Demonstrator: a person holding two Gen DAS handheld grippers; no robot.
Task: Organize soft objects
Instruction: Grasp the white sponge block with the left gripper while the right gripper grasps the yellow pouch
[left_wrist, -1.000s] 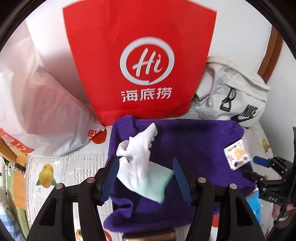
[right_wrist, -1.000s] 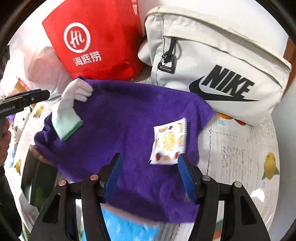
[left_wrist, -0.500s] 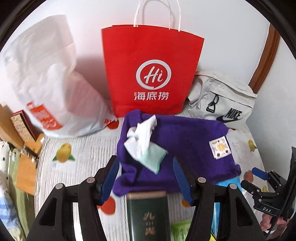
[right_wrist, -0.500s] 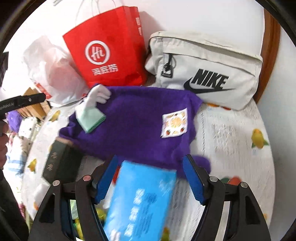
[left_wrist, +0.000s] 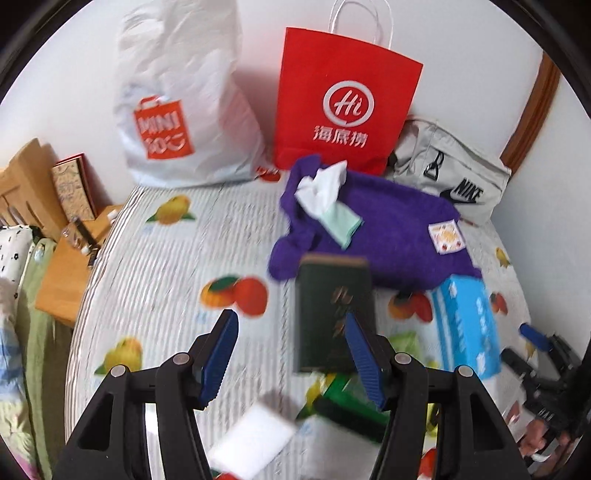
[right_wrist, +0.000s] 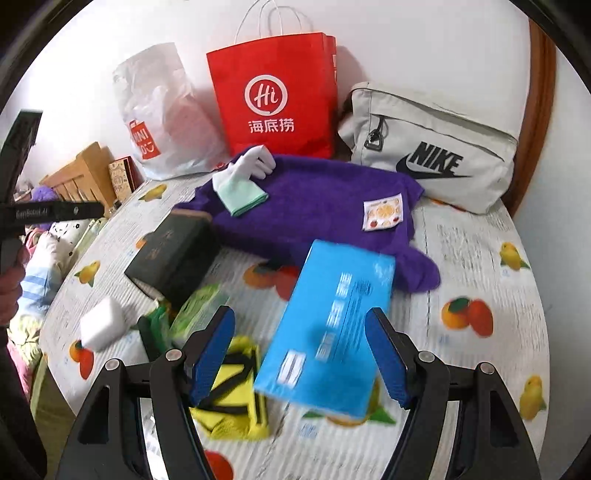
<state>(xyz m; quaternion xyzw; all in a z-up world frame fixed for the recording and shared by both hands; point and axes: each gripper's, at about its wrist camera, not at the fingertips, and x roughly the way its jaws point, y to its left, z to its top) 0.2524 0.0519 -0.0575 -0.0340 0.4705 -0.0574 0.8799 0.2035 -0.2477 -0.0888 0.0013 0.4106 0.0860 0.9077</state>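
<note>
Each camera sits behind its gripper's fingers and looks down slantwise over the table (left_wrist: 155, 258). Both see the purple towel (left_wrist: 399, 229) (right_wrist: 317, 206) ahead, not close.

the left of the left wrist frame is bare fruit-print tablecloth (left_wrist: 155, 266), open for passage. centre and right are crowded: a dark green box (left_wrist: 334, 314), a blue tissue pack (left_wrist: 467, 325), a purple towel (left_wrist: 399, 225). across the top, a white plastic bag (left_wrist: 184, 110), red paper bag (left_wrist: 343, 110) and nike bag (left_wrist: 450, 177) line the wall.

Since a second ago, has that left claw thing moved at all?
Yes. The left gripper has pulled back from the red paper bag, which now looks smaller, with more table showing.
</note>
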